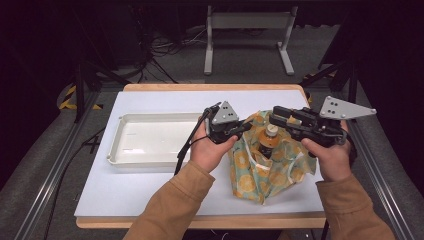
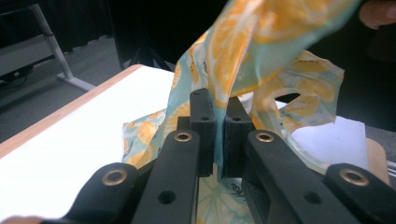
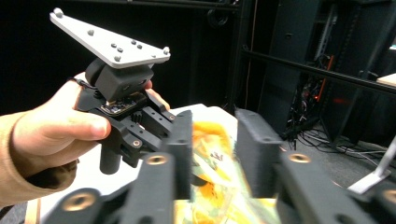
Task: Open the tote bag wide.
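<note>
A teal bag printed with orange slices (image 1: 265, 175) lies on the right half of the white table, its mouth held up. Inside stands a brown bottle with a white cap (image 1: 270, 139). My left gripper (image 1: 247, 125) is shut on the bag's left rim; in the left gripper view the jaws (image 2: 217, 112) pinch the fabric (image 2: 238, 42), and the bottle's cap (image 2: 245, 100) peeks out behind them. My right gripper (image 1: 275, 114) hovers open over the bag's mouth, just above the bottle. In the right gripper view its jaws (image 3: 215, 135) stand apart over the bag (image 3: 210, 154), facing the left gripper (image 3: 126, 116).
A shallow white tray (image 1: 115, 145) sits on the left half of the table (image 1: 150, 190), just left of my left hand. Beyond the table's far edge are a grey metal stand (image 1: 247, 22) and cables on the floor.
</note>
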A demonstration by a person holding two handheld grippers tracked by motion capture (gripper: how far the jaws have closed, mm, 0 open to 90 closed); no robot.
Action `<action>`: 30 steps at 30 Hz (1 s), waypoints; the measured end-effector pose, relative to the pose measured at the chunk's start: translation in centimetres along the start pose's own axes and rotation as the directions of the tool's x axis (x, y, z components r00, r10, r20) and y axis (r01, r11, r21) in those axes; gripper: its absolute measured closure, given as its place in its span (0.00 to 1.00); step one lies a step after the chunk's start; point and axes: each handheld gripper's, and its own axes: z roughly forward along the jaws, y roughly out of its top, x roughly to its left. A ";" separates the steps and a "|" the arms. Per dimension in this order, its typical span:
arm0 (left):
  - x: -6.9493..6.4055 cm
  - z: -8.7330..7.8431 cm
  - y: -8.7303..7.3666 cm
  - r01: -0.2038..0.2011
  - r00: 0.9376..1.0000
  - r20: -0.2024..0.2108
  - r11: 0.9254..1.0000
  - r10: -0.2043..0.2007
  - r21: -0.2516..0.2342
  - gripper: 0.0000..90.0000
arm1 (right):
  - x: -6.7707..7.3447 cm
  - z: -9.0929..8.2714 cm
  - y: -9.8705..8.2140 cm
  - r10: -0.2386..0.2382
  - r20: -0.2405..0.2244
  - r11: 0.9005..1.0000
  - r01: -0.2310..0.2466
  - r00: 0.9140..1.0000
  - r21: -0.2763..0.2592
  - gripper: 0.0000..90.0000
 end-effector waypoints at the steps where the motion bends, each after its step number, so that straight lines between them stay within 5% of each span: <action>1: 0.1 0.0 0.0 0.001 1.000 -0.002 1.000 -0.001 0.001 0.96 | -0.1 -0.4 0.0 0.004 -0.002 1.000 -0.004 1.000 -0.007 0.60; 5: 0.1 -0.1 -0.1 0.005 1.000 0.001 1.000 -0.005 0.001 0.96 | -0.3 -2.3 -0.6 0.028 0.039 1.000 -0.028 0.999 -0.004 0.40; 14: 0.4 -0.3 -0.1 0.003 1.000 -0.005 1.000 -0.003 -0.001 0.96 | -1.4 -5.4 -3.7 0.099 0.150 0.994 -0.103 0.984 0.022 0.25; 23: 0.6 -0.5 -0.2 0.011 1.000 -0.005 1.000 -0.011 -0.003 0.95 | -2.6 -6.5 -6.8 0.179 0.152 0.981 -0.188 0.972 0.047 0.30; 30: 0.7 -0.6 -0.2 0.013 1.000 -0.005 1.000 -0.013 -0.003 0.95 | -3.5 -6.6 -8.1 0.163 0.141 0.981 -0.175 0.977 0.080 0.44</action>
